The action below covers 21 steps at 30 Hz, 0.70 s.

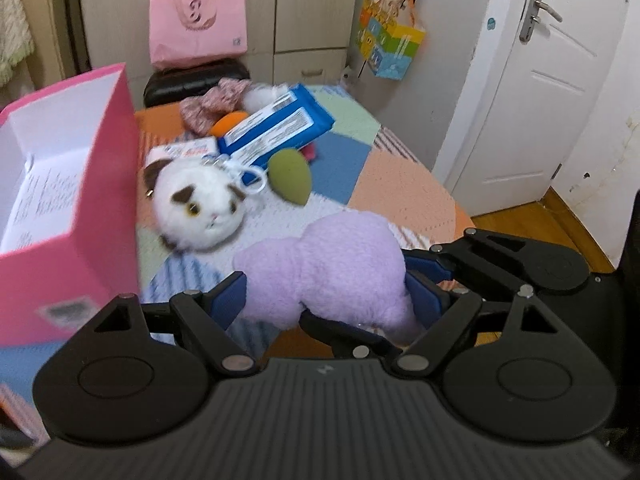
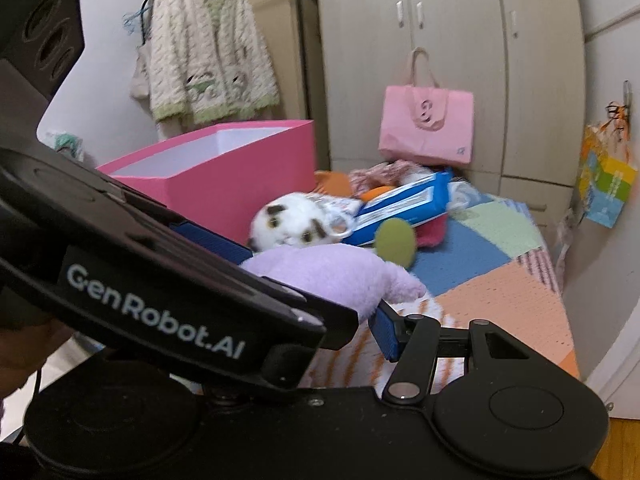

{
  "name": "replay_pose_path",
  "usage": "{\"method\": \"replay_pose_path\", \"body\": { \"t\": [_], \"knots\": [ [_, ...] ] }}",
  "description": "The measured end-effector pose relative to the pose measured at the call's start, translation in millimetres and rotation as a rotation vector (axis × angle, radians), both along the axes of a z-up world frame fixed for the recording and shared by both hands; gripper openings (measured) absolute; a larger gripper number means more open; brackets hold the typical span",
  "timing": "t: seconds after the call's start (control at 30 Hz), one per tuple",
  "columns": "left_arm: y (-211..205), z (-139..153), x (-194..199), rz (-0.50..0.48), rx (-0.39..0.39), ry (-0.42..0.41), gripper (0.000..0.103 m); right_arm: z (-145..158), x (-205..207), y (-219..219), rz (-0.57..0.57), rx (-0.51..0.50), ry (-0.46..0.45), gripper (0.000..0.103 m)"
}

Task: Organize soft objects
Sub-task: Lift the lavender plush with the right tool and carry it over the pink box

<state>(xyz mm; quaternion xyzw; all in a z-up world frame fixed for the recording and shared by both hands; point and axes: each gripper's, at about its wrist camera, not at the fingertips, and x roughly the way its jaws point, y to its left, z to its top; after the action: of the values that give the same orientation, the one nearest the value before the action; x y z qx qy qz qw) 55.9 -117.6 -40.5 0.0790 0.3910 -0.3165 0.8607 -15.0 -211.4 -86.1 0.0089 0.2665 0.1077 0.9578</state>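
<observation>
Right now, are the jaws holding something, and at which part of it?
Both grippers grip the purple plush toy: the left gripper across its body, the right gripper at its right side.

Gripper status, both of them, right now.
Left gripper: shut on the purple plush toy.
Right gripper: one blue pad sits beside the same toy; the other finger is hidden, so its state cannot be told.
</observation>
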Motion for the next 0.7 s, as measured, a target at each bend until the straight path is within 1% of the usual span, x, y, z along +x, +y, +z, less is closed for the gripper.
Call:
{"method": "replay_pose_path", "body": {
  "t": [0.1,0.3,0.53,0.7],
  "knots": [
    [19,10,-7,0.027,0.0,0.013,0.085,8,-3,11,0.043,0.018,0.024,0.062],
    [62,33,-26,0.094,0.014,-0.003,0.085,28,-11,51,0.159,0.003,-0.001,0.062],
    [107,61,-30,0.176,0.021,0.011,0.085,51,-5,88,0.287,0.043,0.002,0.062],
    [126,81,-20,0.203,0.007,-0.005,0.085,72,8,107,0.342,0.051,-0.015,0.062]
  ]
}}
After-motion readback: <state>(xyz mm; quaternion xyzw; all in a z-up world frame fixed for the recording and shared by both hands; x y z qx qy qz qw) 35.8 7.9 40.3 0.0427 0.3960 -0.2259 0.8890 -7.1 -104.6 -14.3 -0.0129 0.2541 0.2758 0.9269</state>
